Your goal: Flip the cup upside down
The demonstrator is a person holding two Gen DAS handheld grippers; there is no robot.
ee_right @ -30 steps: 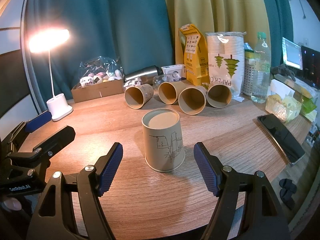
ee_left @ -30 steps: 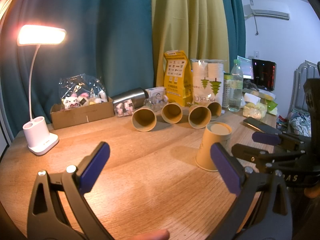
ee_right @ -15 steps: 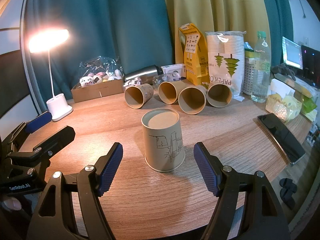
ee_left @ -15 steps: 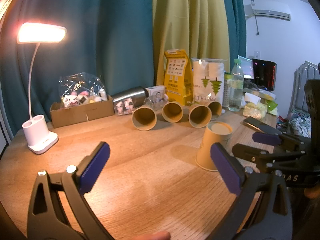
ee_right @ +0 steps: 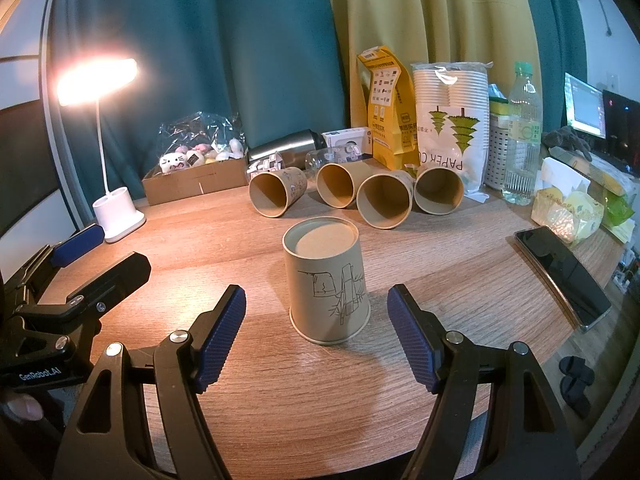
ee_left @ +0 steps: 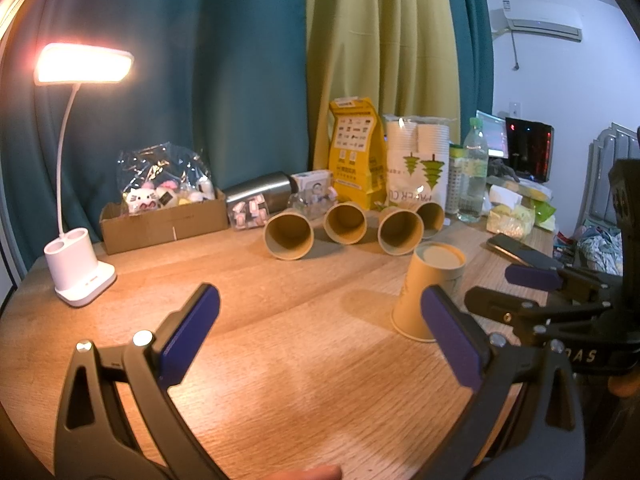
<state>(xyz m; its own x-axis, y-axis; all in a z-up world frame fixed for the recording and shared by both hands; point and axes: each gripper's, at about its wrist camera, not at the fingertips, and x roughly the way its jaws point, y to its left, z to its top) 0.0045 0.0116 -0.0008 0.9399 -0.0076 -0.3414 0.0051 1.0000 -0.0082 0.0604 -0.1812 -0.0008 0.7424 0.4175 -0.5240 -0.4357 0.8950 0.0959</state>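
Observation:
A tan paper cup (ee_right: 326, 280) with a line drawing stands upside down, base up, on the wooden table; it also shows in the left wrist view (ee_left: 430, 290). My right gripper (ee_right: 316, 336) is open and empty, its blue pads on either side of the cup and a little nearer than it, not touching. My left gripper (ee_left: 320, 336) is open and empty over bare table, with the cup just behind its right pad. Several more paper cups (ee_right: 384, 200) lie on their sides in a row behind.
A lit white desk lamp (ee_left: 78, 276) stands at the left. A cardboard box (ee_left: 164, 220), a steel flask, a yellow bag (ee_right: 386, 108), a sleeve of paper cups (ee_right: 452, 120) and a water bottle (ee_right: 522, 136) line the back. A phone (ee_right: 562, 276) lies at the right edge.

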